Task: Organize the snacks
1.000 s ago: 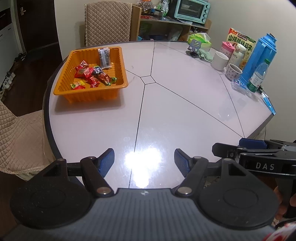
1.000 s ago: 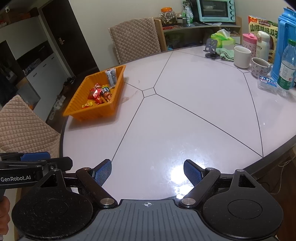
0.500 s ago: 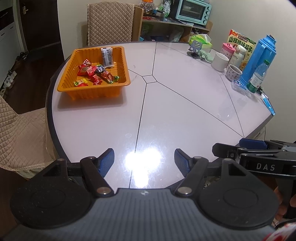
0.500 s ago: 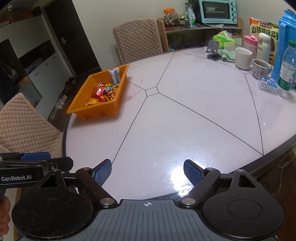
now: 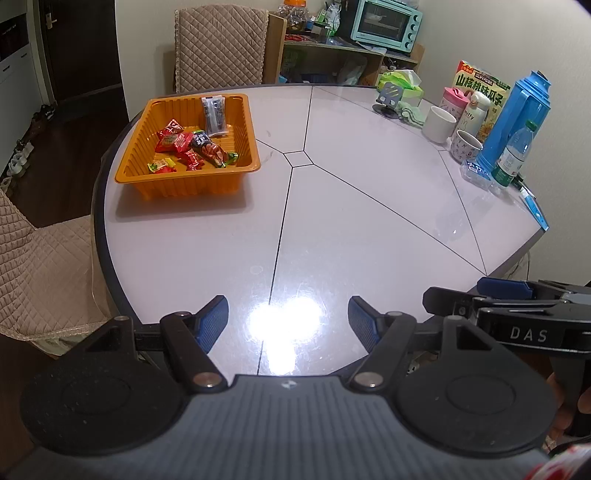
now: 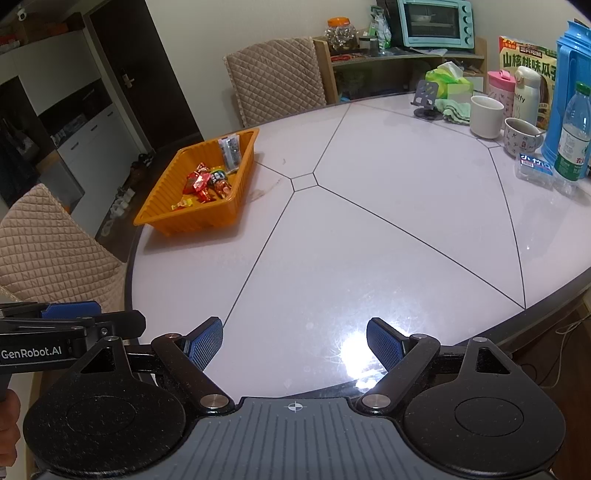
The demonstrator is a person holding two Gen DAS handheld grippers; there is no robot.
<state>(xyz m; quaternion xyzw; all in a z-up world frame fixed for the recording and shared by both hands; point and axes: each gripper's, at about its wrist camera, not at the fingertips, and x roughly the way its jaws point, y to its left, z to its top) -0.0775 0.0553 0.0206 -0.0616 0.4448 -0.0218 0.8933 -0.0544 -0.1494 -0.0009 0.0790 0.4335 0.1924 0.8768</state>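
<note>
Looking first at the orange tray, we find it on the far left part of the round white table, holding the snacks: red wrapped candies, a dark packet with red pieces and a grey sachet at its far end. Only our right wrist view shows the white cabinets and the glass jar clearly; only our left wrist view shows the blue strip at the table's right edge. Our left gripper and right gripper both tilt down over the near table edge, side by side, jaws standing wide with nothing between them, well apart from the tray.
</note>
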